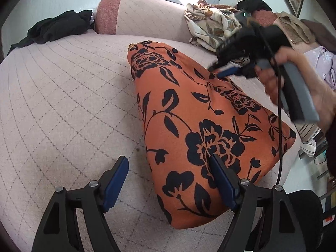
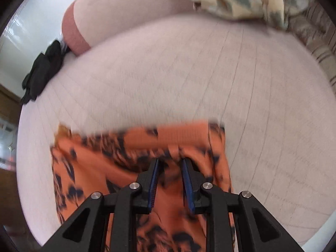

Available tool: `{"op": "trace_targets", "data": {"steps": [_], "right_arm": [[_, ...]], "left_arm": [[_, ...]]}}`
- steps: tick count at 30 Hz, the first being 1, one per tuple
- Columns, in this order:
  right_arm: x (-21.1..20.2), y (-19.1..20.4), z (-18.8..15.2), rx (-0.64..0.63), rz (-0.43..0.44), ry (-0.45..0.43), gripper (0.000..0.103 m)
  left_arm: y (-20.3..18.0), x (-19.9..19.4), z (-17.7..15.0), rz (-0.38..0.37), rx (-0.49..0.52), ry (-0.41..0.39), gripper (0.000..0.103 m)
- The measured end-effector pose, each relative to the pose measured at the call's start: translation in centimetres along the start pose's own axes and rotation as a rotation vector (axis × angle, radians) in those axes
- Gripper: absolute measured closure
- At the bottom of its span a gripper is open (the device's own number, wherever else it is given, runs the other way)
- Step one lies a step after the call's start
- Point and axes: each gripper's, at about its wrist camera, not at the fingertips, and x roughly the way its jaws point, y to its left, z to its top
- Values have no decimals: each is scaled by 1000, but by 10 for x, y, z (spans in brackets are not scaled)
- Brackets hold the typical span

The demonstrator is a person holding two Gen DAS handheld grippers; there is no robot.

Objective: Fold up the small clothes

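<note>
left claw (image 1: 168,163) released over the orange floral cloth (image 1: 201,113); right claw (image 2: 169,161) at frame bottom, motion-blurred, grip on cloth unclear.

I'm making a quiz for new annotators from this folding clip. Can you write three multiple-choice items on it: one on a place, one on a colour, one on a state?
1. Where does the black garment lie?
A. beside the bolster's red end
B. on the orange cloth
C. in the left claw

2. What colours is the cloth being folded?
A. plain white
B. orange with black flowers
C. blue stripes

3. How is the left claw?
A. shut on the bolster
B. holding the black garment
C. open, one finger on the cloth

Answers:
1 A: it sits against the bolster.
2 B: flowers show in both views.
3 C: the fingers stand wide apart.
</note>
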Motion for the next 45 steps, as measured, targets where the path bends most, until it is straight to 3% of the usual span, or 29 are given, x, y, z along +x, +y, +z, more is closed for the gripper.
{"op": "trace_targets", "data": {"steps": [3,5,7,10,11,12,13,15,17,19,22,25,28,30,32,37,40,43,45], "right_arm": [[-19,25,3,-4,264,10,74],[-28,59,-2,-93,321,6,74],[-19,85,-5,-159,308,28,74],[34,108,-7,-159,193,128,74],[53,107,-6,-143,182,147,75],[55,101,-3,-119,219,109,75],[50,95,2,-83,255,80,75],[37,81,5,-9,281,104,75],[8,67,2,-47,257,50,75],[-27,46,-12,-115,239,22,75],[-63,5,-36,-143,250,51,75],[-89,-24,-76,-162,231,62,75],[-85,-52,-120,-134,184,88,75],[-75,-80,-150,-95,175,96,75],[-70,-106,-173,2,257,39,75],[-95,-106,-182,-11,207,61,75],[-102,-92,-185,-20,261,-6,74],[-73,-91,-193,13,253,2,74],[-60,-94,-201,6,273,-37,73]], "left_arm": [[2,0,-1,-7,-30,3,23],[3,1,-2,-6,-52,4,20],[2,1,-4,7,-47,-2,19],[-4,-1,-7,50,1,-56,19],[-6,-2,-9,71,22,-74,17],[-8,-1,-10,80,34,-80,15],[-7,-1,-10,78,30,-77,13],[-2,1,-8,49,-13,-51,10],[6,3,-5,15,-71,-17,7],[6,2,-1,11,-80,10,7],[6,-1,5,16,-80,23,7],[11,-12,12,28,-90,-31,7],[15,-27,12,68,-92,-126,7],[15,-14,10,148,-41,-89,7],[13,5,5,167,0,-42,7],[18,-3,2,163,-22,-67,7],[16,-9,-6,162,-31,-85,7],[9,-4,-9,187,-15,-89,7],[5,-5,-7,214,-23,-59,7]]}}
